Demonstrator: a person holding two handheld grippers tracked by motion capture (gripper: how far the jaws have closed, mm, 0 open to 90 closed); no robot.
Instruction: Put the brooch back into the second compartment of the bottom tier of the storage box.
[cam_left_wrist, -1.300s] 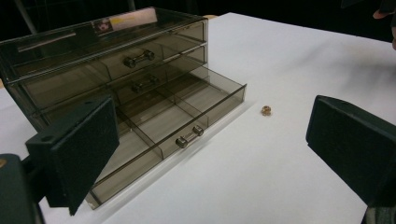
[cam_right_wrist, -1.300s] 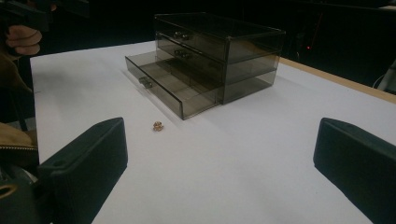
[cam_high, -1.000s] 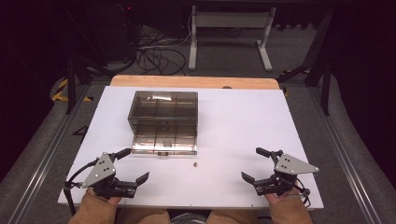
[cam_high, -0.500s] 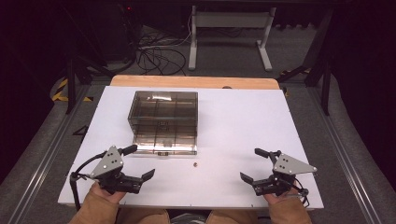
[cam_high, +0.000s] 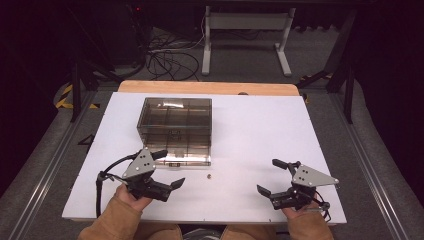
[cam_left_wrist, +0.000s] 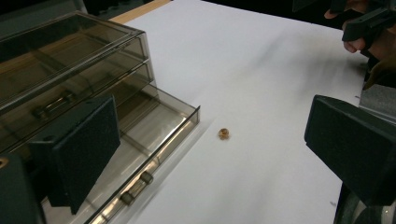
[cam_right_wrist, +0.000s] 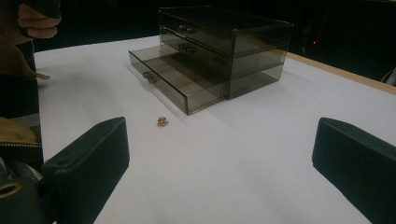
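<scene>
Two grippers sit low in the frame, jaws spread wide and empty. The left gripper (cam_high: 161, 170) angles toward the small amber bead (cam_high: 209, 176) at centre, just beside the drawer box's (cam_high: 175, 127) open bottom drawer; the right gripper (cam_high: 274, 176) hovers lower right over the worktop (cam_high: 260, 130).

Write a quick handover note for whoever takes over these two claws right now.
Left claw: open, holding nothing, beside the drawer box's pulled-out bottom drawer.
Right claw: open, holding nothing, low over the white table on the right side.
The small brown bead lies loose on the table just in front of the open drawer.
Done: bottom drawer is open.
Left: probably pick up the bead, drop it in the drawer, and push the drawer shut.
</scene>
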